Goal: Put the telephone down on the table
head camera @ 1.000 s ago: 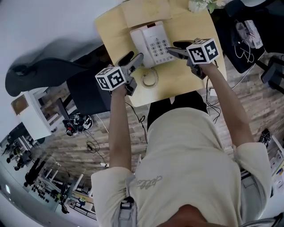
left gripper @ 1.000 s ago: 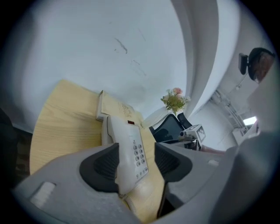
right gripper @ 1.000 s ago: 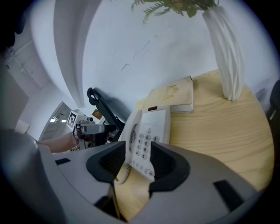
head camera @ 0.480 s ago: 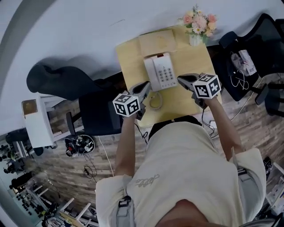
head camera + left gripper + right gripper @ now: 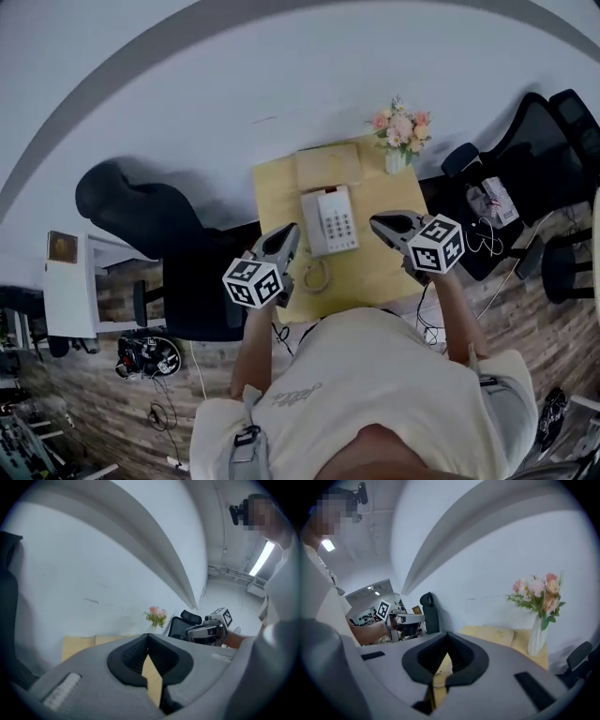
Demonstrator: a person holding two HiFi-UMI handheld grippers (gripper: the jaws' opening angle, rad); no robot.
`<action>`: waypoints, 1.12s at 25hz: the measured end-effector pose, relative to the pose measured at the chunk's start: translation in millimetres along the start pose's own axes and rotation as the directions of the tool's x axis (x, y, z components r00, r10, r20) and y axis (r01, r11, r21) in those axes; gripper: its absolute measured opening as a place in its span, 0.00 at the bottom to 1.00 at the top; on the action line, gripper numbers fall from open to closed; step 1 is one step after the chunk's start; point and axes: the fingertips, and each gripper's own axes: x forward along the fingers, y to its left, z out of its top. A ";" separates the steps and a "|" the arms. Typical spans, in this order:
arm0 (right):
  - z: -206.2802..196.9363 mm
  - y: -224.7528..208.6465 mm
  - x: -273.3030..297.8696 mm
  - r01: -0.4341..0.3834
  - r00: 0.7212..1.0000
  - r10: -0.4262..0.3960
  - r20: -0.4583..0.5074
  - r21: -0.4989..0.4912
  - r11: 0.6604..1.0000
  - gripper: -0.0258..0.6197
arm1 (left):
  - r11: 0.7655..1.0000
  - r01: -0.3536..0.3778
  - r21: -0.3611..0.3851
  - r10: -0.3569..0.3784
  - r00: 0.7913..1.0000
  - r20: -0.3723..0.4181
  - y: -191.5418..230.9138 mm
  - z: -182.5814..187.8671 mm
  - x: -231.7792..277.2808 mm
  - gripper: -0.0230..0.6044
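Head view: key markings on the telephone (image 5: 329,219) were too small to be read, and the person (image 5: 375,375) was cut off by the bottom edge. In both gripper views the telephone was hidden behind the grey bodies of the left gripper (image 5: 148,641) and right gripper (image 5: 447,641). Only slivers of table (image 5: 77,646) were seen.
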 end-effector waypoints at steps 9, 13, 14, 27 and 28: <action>77.3 39.5 -13.0 0.013 0.994 0.012 0.105 -0.229 0.973 0.04 | 0.972 -0.029 0.234 -0.002 0.991 0.132 -38.2 91.1 -22.1 0.06; 116.0 47.8 -19.6 0.101 0.979 -0.040 0.198 -0.309 0.946 0.04 | 0.958 -0.068 0.280 0.015 0.982 0.190 -46.3 119.0 -28.2 0.06; 125.5 47.9 -20.6 0.128 0.975 -0.057 0.216 -0.329 0.936 0.04 | 0.952 -0.084 0.296 0.023 0.979 0.204 -47.6 125.9 -29.8 0.06; 202.3 53.7 -39.6 0.298 0.891 -0.128 0.435 -0.350 0.888 0.04 | 0.860 -0.253 0.442 0.131 0.949 0.288 -48.9 177.1 -48.3 0.06; 203.8 53.1 -42.6 0.307 0.884 -0.133 0.449 -0.340 0.889 0.04 | 0.856 -0.266 0.443 0.141 0.945 0.294 -48.7 177.3 -49.9 0.06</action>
